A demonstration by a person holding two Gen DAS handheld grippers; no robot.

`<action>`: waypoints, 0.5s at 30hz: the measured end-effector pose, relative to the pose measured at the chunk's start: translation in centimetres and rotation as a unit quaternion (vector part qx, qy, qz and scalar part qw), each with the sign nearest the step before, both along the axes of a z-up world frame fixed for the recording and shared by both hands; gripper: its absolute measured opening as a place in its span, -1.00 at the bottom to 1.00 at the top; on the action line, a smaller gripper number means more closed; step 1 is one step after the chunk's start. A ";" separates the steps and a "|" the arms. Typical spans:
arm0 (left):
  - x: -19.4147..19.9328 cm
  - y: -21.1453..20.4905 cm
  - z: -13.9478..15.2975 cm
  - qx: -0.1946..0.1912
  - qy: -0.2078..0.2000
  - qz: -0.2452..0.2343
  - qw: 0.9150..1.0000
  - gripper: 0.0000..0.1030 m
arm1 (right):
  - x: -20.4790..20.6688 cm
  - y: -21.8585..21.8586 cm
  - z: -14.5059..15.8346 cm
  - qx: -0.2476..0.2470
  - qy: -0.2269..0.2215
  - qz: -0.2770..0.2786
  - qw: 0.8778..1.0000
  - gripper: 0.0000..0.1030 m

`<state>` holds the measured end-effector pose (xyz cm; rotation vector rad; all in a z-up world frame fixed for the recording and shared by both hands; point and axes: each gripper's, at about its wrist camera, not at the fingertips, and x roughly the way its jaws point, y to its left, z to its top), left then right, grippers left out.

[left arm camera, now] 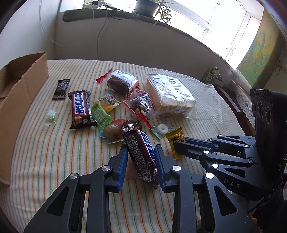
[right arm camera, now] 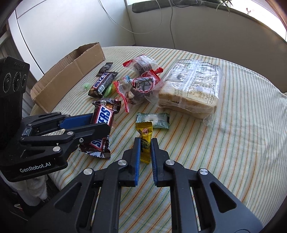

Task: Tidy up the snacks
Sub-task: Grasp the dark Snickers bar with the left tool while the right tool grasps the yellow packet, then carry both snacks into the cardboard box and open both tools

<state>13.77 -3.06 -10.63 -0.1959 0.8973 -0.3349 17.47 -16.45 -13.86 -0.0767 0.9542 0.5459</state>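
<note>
My left gripper (left arm camera: 141,152) is shut on a brown Snickers bar (left arm camera: 140,152), also in the right wrist view (right arm camera: 102,116), held tilted just above the striped cloth. My right gripper (right arm camera: 145,143) is shut on a yellow candy packet (right arm camera: 145,141), which the left wrist view (left arm camera: 174,143) shows at its fingertips. A second Snickers bar (left arm camera: 79,109), a black sachet (left arm camera: 61,89), a green candy (left arm camera: 50,116), green-yellow packets (left arm camera: 103,107), red-edged pastry bags (left arm camera: 122,84) and a bread pack (left arm camera: 168,95) lie on the table. An open cardboard box (left arm camera: 19,93) stands at the left.
A mint candy in a teal wrapper (right arm camera: 154,120) lies just beyond the yellow packet. The round table (right arm camera: 242,143) has a striped cloth; its edge falls away on the near side. A wall and windowsill with a plant (left arm camera: 147,7) lie behind.
</note>
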 end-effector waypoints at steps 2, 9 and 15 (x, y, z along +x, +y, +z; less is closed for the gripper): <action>-0.2 0.4 0.6 0.000 -0.008 0.004 1.000 -0.45 | -0.2 -0.2 0.4 0.005 -0.004 -0.006 1.000 -0.78; -1.1 3.2 3.1 -0.006 -0.045 0.030 0.999 -0.45 | -0.6 0.5 3.5 0.017 -0.033 -0.003 0.999 -0.78; -2.0 7.6 5.0 0.002 -0.073 0.071 0.995 -0.45 | -0.5 3.9 6.1 0.021 -0.061 0.020 0.998 -0.78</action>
